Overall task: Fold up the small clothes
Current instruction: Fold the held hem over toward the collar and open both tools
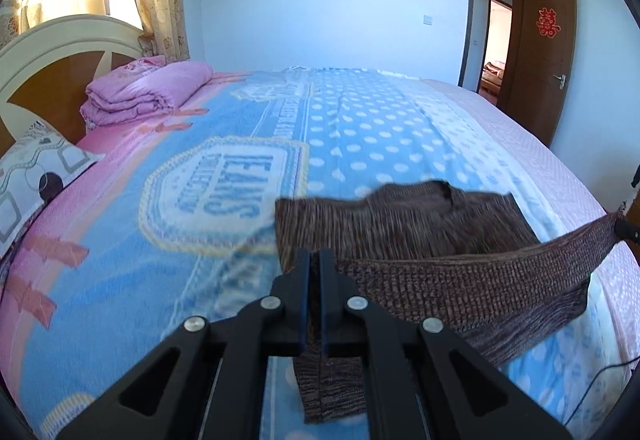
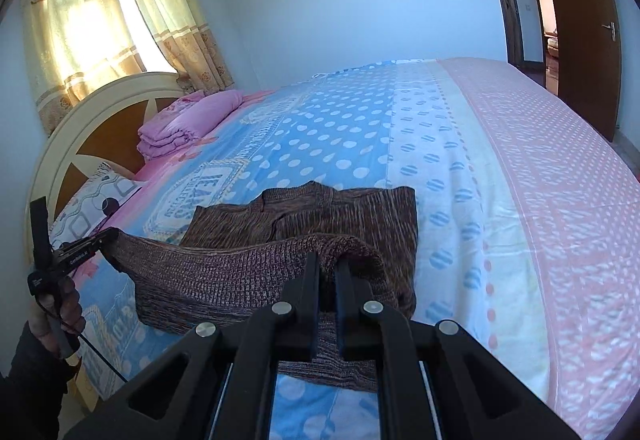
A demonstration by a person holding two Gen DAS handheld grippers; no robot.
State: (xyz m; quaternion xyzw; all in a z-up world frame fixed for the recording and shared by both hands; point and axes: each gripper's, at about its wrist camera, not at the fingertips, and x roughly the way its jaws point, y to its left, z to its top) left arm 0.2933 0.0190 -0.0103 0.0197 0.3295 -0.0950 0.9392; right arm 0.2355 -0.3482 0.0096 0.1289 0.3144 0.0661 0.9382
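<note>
Left gripper (image 1: 319, 260) sits bottom center of its own view, jaws pressed together on a corner of the brown knit sweater (image 1: 404, 224), with a bit of the knit hanging down below the fingers. In the right wrist view the same gripper shows up at the far left edge (image 2: 110, 238), held by a person's hand (image 2: 60, 312) in a dark sleeve, cable trailing down from it.

Right gripper (image 2: 328, 264) is bottom center of its view, also pinching the sweater, the knit bunched up over and between the 2 fingers. So both ends of the near hem are lifted and the edge stretches between them like a band, while the rest of the sweater lies flat on the bed behind it, roughly mid-frame.

The bed has a blue blanket (image 1: 240, 127) with white polka dots and a big badge print, and a pink dotted cover (image 2: 560, 167) on the right side. Further back, upper left, there's a patterned pillow (image 1: 28, 175), a folded pink quilt (image 1: 144, 91) by the cream headboard (image 1: 60, 39), then yellow curtains (image 2: 96, 19). Upper right is an open brown door (image 1: 548, 55) with a red paper decoration (image 1: 547, 23) on it.
</note>
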